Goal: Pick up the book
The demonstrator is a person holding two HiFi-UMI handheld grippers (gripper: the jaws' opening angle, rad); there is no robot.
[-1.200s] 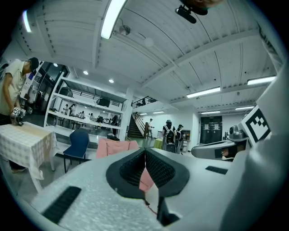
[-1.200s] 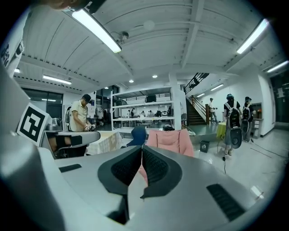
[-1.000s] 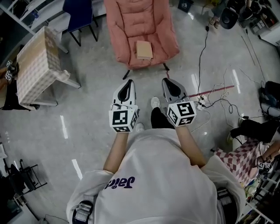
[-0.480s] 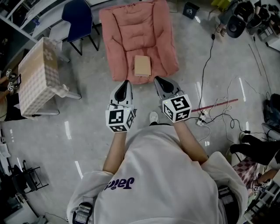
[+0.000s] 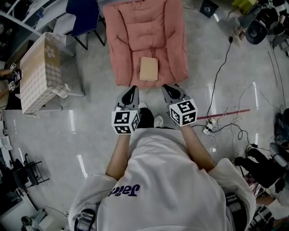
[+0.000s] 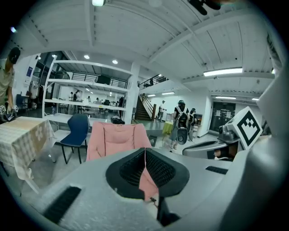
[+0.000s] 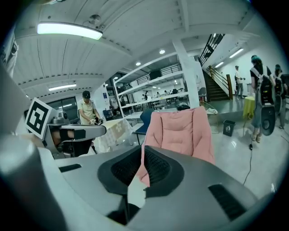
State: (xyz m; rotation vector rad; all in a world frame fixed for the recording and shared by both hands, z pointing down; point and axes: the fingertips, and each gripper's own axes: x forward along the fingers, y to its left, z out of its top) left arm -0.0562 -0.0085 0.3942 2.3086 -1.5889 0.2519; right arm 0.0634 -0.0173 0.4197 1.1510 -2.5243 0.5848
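Observation:
A tan book [image 5: 148,69] lies flat on the seat of a pink padded chair [image 5: 146,27] ahead of me. My left gripper [image 5: 131,90] and right gripper [image 5: 166,88] are held side by side just short of the chair's front edge, both shut with nothing between the jaws. The book sits between and beyond the two tips. In the left gripper view the pink chair [image 6: 118,137] rises behind the shut jaws; in the right gripper view the pink chair [image 7: 180,131] fills the middle. The book is hidden in both gripper views.
A table with a checked cloth [image 5: 40,72] stands at the left, with a blue chair [image 5: 83,13] behind it. Cables and a power strip [image 5: 207,128] lie on the floor at the right. People with backpacks [image 6: 181,124] stand farther off in the hall.
Both grippers have moved forward toward the pink chair and dipped lower; their tips now reach its front edge. Both stayed shut.

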